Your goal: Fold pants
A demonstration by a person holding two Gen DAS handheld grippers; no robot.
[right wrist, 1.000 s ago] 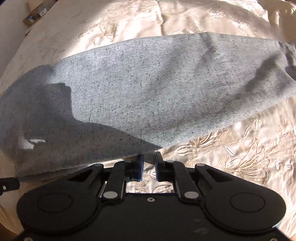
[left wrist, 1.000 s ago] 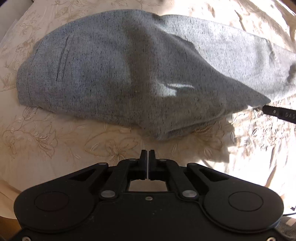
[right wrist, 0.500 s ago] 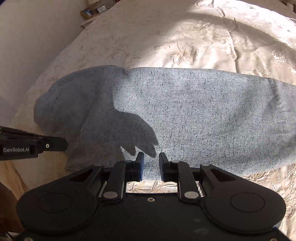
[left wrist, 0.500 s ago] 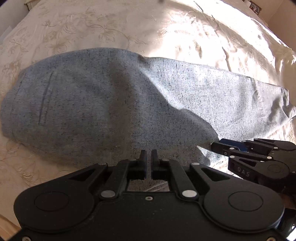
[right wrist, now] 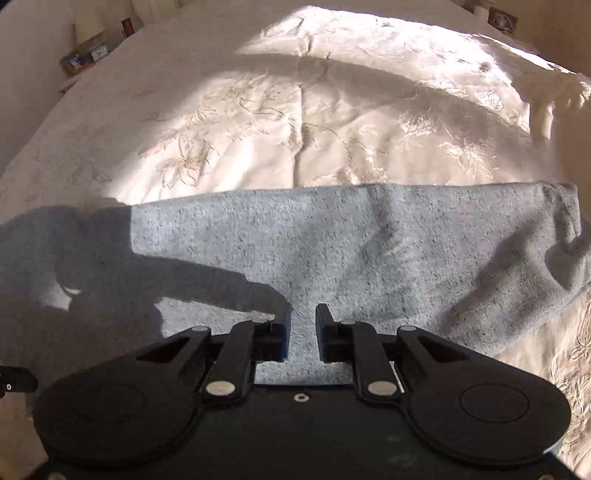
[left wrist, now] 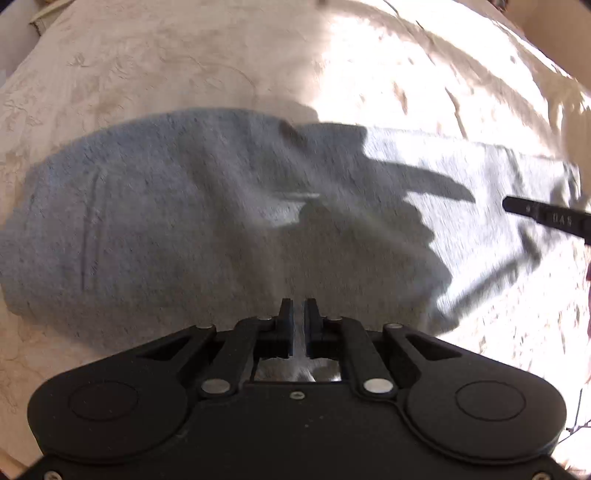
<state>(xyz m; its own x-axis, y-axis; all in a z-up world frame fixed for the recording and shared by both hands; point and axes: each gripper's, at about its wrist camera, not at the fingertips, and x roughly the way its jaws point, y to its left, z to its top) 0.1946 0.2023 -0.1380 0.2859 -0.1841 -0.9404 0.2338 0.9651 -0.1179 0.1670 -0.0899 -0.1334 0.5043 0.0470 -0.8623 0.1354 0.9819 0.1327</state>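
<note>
Grey flecked pants (left wrist: 184, 221) lie folded lengthwise across a cream bedspread, waist and pocket seam at the left in the left wrist view. My left gripper (left wrist: 299, 308) hovers over their near edge, its jaws a narrow slit apart with nothing between them. One finger of the right gripper (left wrist: 546, 218) pokes in from the right edge, above the leg end. In the right wrist view the pants (right wrist: 369, 251) run across the frame. My right gripper (right wrist: 302, 314) hangs above the leg part, jaws closing slowly with nothing between them. A bit of the left gripper (right wrist: 14, 382) shows at the left edge.
The embroidered cream bedspread (right wrist: 295, 110) stretches far beyond the pants, half in bright sun. A bedside shelf with a small clock and cards (right wrist: 88, 51) stands at the far left. A picture frame (right wrist: 500, 18) sits at the far right corner.
Both grippers have drawn back from the near edge of the pants, which lie flat. The left jaws went from shut to a narrow slit. The right gripper shifted toward the leg end.
</note>
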